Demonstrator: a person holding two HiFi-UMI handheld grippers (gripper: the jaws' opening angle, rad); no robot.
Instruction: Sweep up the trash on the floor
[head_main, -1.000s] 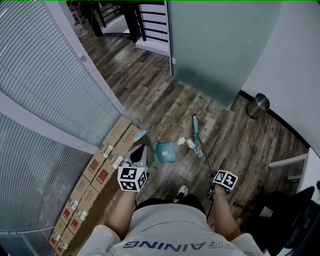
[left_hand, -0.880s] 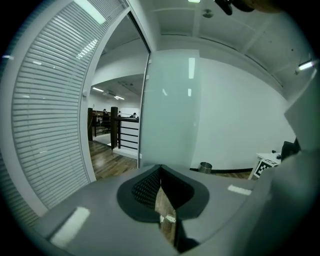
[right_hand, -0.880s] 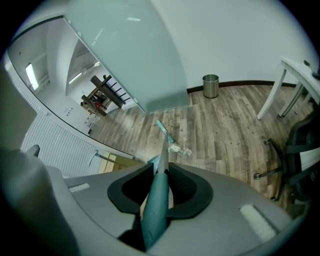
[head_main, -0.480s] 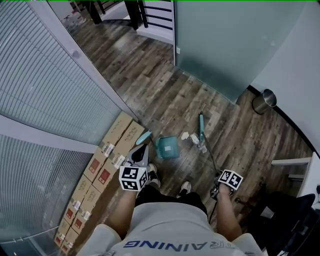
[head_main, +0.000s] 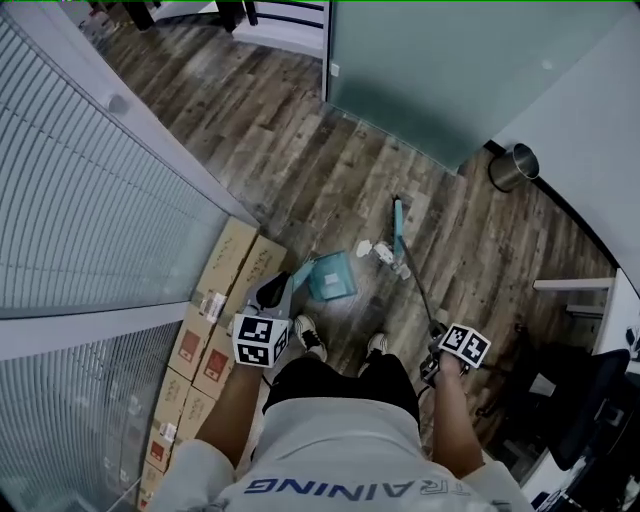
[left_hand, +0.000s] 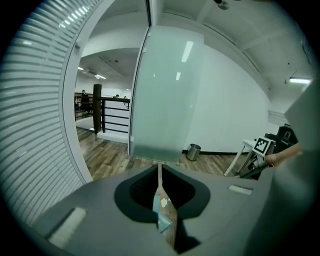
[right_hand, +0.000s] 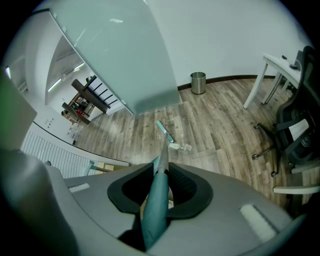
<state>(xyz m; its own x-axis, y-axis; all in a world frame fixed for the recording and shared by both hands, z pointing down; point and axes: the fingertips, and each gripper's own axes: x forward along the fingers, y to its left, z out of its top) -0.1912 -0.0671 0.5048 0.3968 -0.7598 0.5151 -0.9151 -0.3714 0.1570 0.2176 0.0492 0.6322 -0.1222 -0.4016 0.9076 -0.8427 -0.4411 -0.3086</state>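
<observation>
— Two hands, two tools: how do they sit?

— Your left gripper (head_main: 279, 290) reaches forward and a little downward from your bare forearm, by the near end of the cardboard boxes (head_main: 232, 270). Its jaws are pressed together but for a sliver, and nothing is caught between them. Your right gripper (head_main: 436, 355) tips steeply toward the boards at your right side. Its jaws are clamped on the teal grip of the broom (head_main: 398, 225), whose shaft slants away from you to its head on the floor (head_main: 300, 170).

— And the trash?

— The trash (head_main: 384, 252), pale scraps and what looks like a clear bottle, lies on the wood planks right beside the broom head, on your left of it. The teal dustpan (head_main: 331, 276) rests on the floor just left of that. Its handle angles back toward your left gripper, and whether the two touch cannot be told. Your shoes (head_main: 308, 338) stand just behind the pan.

— The room?

— A curved glass wall (head_main: 90, 210) lined with blinds runs along your left, with the boxes in a row at its foot. A frosted panel (head_main: 430, 70) stands ahead. A metal bin (head_main: 513, 167) sits by the white wall to its right. An office chair (head_main: 590, 400) and a white table (head_main: 575, 285) crowd your right.
</observation>
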